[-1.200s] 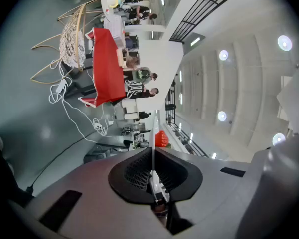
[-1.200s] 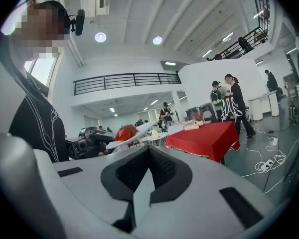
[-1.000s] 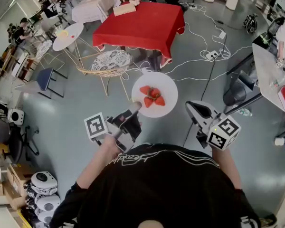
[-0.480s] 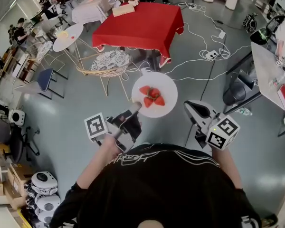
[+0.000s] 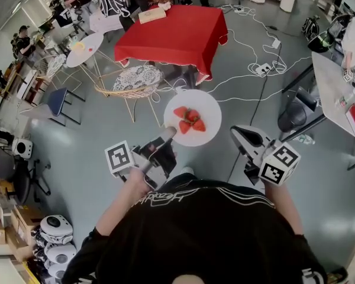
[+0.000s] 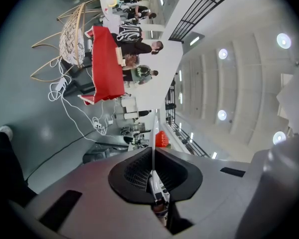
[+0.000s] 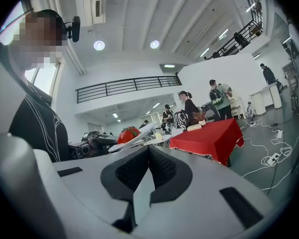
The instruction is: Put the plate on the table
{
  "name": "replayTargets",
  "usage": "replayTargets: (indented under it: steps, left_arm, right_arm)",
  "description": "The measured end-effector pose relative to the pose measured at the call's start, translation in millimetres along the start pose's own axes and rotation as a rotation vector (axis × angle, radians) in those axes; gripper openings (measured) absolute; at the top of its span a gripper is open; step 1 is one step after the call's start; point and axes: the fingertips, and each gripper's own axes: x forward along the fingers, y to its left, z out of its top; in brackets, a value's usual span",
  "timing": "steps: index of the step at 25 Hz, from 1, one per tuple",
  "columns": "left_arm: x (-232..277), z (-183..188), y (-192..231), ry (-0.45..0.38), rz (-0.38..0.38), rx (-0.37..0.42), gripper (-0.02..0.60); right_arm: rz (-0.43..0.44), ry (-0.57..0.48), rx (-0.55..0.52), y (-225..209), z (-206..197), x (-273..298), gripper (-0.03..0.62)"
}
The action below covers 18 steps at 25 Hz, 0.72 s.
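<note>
A white plate (image 5: 206, 106) with several strawberries (image 5: 189, 120) hangs level above the grey floor, in front of the person's chest. My left gripper (image 5: 167, 134) is shut on the plate's near left rim. In the left gripper view the plate (image 6: 153, 133) shows edge-on between the pads, with a strawberry (image 6: 161, 139) beyond. My right gripper (image 5: 244, 134) is to the right of the plate, apart from it, shut with nothing in it. In the right gripper view the plate (image 7: 142, 132) and a strawberry (image 7: 128, 133) show to the left. The red-clothed table (image 5: 177, 31) stands further ahead.
A wicker chair (image 5: 130, 81) stands between the plate and the red table. White cables (image 5: 254, 70) trail over the floor to the right. A round white table (image 5: 84, 45) is at the left, a grey table (image 5: 334, 87) at the right. People stand beyond the red table.
The plate and both grippers have stayed where they were. A person in a patterned top has moved leftwards behind the red table.
</note>
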Motion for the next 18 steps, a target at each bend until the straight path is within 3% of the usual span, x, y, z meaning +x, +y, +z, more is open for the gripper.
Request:
replayTargets:
  steps: [8, 18]
  left_arm:
    - [14, 11, 16, 0.009, 0.009, -0.023, 0.018]
    - [58, 39, 48, 0.053, 0.019, -0.052, 0.018]
  right_arm:
    - [-0.007, -0.007, 0.025, -18, -1, 8, 0.006]
    - [-0.057, -0.006, 0.063, -70, -10, 28, 0.006]
